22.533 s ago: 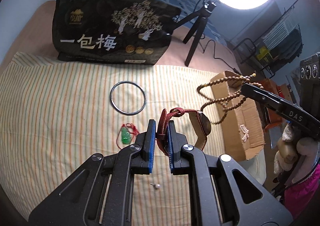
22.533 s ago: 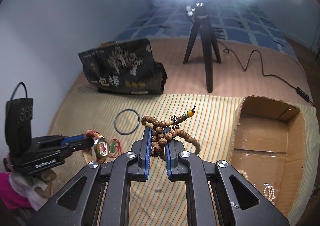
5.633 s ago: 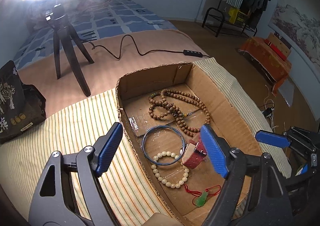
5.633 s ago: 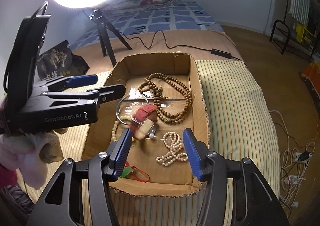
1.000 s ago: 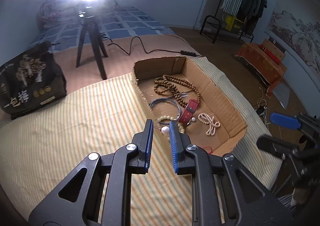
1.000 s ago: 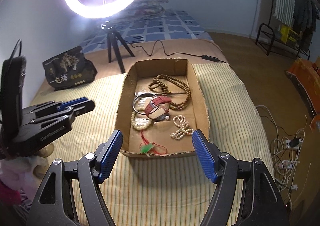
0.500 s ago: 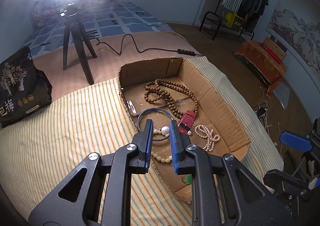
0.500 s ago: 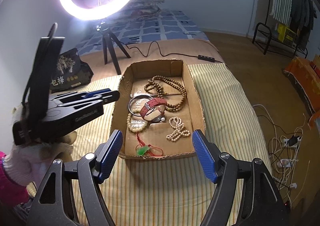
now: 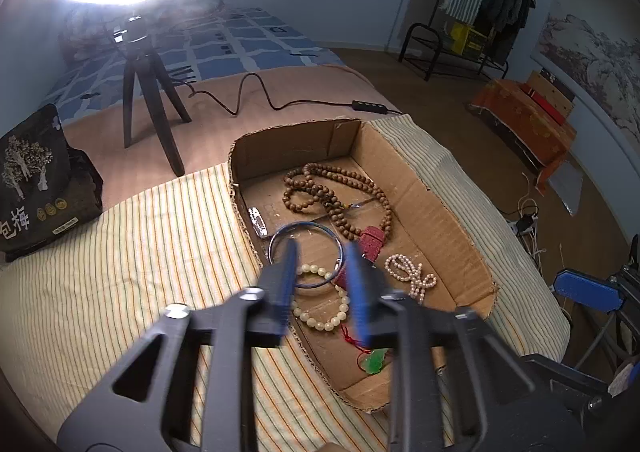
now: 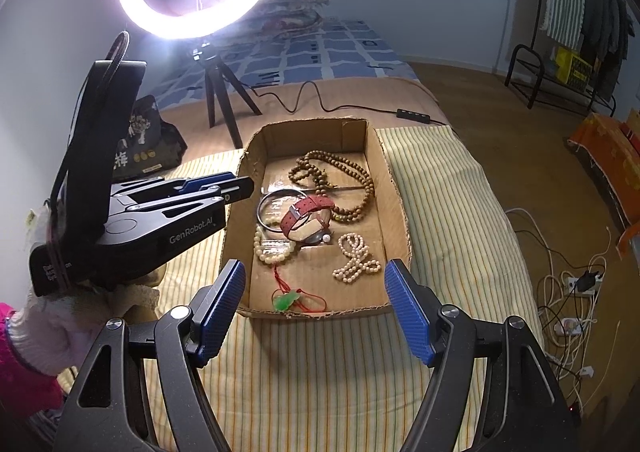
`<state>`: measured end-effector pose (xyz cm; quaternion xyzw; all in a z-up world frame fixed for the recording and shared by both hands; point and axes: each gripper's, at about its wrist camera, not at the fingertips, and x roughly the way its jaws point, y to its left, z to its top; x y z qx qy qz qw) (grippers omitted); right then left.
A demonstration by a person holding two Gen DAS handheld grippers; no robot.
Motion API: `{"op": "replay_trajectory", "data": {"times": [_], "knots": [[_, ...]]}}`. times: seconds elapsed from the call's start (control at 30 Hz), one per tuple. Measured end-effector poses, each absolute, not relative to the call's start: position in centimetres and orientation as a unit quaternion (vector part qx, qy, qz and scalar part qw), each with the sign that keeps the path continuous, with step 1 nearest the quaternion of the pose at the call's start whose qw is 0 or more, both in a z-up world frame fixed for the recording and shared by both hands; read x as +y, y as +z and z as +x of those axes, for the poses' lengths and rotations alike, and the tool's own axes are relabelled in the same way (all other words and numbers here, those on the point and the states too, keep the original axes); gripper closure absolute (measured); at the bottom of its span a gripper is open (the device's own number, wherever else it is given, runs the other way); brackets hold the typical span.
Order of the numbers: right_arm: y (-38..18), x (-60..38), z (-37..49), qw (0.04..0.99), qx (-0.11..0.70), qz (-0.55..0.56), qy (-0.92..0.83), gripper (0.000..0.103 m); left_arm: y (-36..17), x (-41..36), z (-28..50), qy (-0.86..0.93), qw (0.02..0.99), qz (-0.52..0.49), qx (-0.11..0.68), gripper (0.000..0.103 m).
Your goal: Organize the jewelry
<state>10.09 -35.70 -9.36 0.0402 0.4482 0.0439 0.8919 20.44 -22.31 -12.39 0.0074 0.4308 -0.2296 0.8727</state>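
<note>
Left gripper [image 9: 322, 284], jaws opening and apparently empty (blurred), over the cardboard box's [image 9: 432, 192] left edge; right gripper [image 10: 316, 312] wide, at its near edge.

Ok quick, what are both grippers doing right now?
Left gripper: opening above the brown cardboard box, nothing between its pads.
Right gripper: open, holding nothing.

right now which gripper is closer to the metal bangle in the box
Left. The left gripper hovers just beside the metal bangle, jaws opening with nothing between them; the right gripper hangs back at the cardboard box's near edge.
</note>
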Motion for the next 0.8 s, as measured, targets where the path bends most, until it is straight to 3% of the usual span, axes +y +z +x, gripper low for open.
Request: {"op": "replay_trajectory", "data": {"times": [0.8], "knots": [[-7.9, -35.2, 9.0, 0.906, 0.421, 0.034, 0.033, 0.031, -6.1, -16.3, 15.0, -0.207, 0.902, 0.000, 0.380, 0.063]]}}
